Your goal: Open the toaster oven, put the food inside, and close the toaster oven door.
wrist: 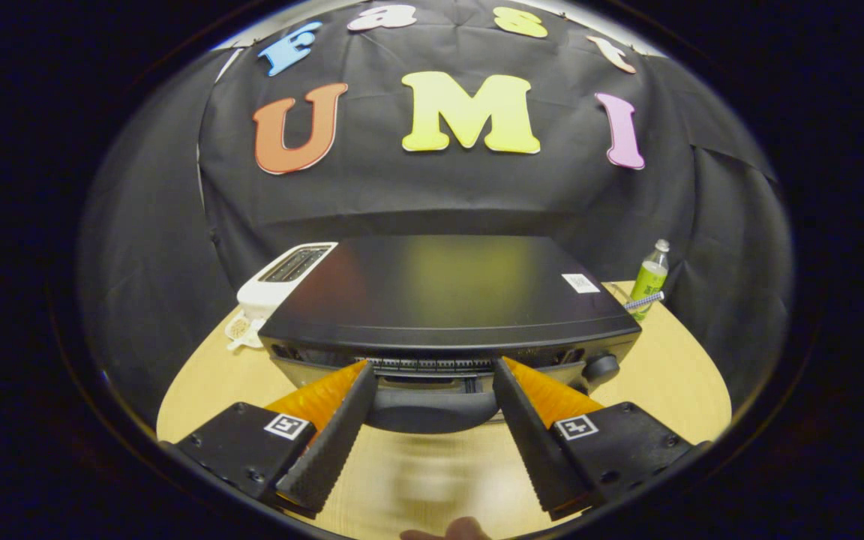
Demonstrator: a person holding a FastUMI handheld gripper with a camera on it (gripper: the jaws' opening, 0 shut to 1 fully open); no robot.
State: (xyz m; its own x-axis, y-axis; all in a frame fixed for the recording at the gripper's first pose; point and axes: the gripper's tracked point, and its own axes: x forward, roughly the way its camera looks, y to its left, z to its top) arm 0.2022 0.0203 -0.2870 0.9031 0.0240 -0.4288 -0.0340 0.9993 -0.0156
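Toaster oven (447, 292): sitting mid-frame on the bench (664, 375), long axis running left-right, door handle (432, 409) facing the gripper (430, 373). Jaws standing wide open, holding nothing, flanking the handle. White toaster (282, 281) standing behind at left; green bottle (649, 277) at right.

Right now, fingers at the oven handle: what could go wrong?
1. The gripper is open, its fingers astride the toaster oven door handle without pressing it; a pull before closing would likely slip off.
2. The oven sits near the table's front edge, so a hard tug could drag the whole unit forward.
3. The knob lies just beyond the right finger; drifting sideways may bump it.
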